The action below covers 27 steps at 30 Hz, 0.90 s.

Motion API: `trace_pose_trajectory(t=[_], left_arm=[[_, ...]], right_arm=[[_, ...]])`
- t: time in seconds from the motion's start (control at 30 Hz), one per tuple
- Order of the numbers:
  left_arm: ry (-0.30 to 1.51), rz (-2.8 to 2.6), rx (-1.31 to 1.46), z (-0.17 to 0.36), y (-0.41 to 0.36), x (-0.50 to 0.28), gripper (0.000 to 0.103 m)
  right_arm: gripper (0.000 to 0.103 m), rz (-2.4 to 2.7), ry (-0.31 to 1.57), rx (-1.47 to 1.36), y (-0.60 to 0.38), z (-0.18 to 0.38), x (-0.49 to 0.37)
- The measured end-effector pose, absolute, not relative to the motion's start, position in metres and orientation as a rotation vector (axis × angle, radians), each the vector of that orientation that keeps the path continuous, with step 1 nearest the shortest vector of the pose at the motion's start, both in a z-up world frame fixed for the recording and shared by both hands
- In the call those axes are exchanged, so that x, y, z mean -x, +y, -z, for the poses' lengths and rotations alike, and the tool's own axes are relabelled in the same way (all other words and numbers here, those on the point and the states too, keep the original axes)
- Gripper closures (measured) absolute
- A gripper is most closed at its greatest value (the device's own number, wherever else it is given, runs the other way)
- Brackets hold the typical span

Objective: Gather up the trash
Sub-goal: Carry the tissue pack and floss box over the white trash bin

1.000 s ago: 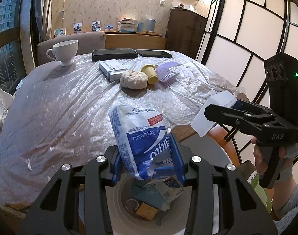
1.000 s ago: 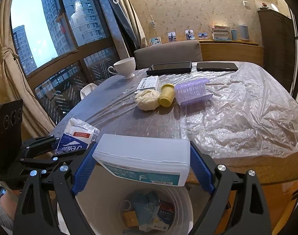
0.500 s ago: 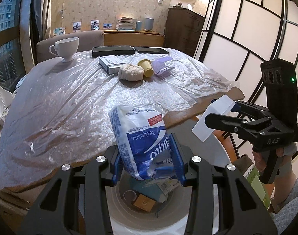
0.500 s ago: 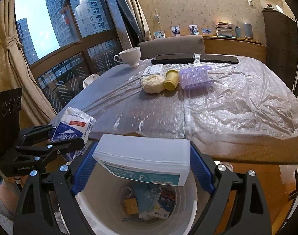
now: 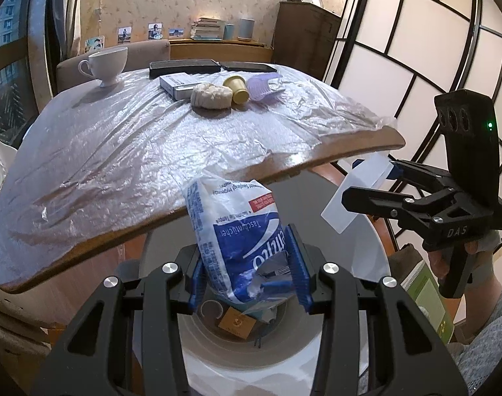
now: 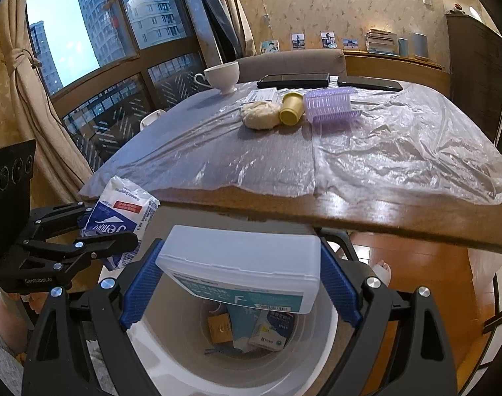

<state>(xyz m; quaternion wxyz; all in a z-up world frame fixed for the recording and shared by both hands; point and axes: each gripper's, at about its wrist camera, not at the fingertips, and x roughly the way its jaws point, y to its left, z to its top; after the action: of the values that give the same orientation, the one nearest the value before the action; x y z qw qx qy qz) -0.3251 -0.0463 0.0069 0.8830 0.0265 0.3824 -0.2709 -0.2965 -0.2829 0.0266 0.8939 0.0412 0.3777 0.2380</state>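
My left gripper is shut on a crumpled blue-and-white tissue packet, held over the mouth of a white bin that has trash in its bottom. My right gripper is shut on a translucent white plastic box with a teal label, also above the white bin. The right gripper with its box shows at the right of the left wrist view. The left gripper with the tissue packet shows at the left of the right wrist view.
The table under wrinkled plastic film carries a white cup, a cardboard box, a pale crumpled wad, a yellow cup on its side, a purple basket and two dark tablets. Its wooden edge overhangs the bin.
Both grippers have drawn back from the table and sunk toward the bin, each still holding its item. The table edge now sits higher in both views and more of the bin shows.
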Motion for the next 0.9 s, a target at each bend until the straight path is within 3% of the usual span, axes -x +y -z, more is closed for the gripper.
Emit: trace_pose_trajectory(t=[0.9], left_arm=[[0.892, 0.566, -0.092, 0.024, -0.057, 0.335, 0.059]], right_arm=[[0.016, -0.496, 0.872, -0.055, -0.275, 0.000, 0.306]])
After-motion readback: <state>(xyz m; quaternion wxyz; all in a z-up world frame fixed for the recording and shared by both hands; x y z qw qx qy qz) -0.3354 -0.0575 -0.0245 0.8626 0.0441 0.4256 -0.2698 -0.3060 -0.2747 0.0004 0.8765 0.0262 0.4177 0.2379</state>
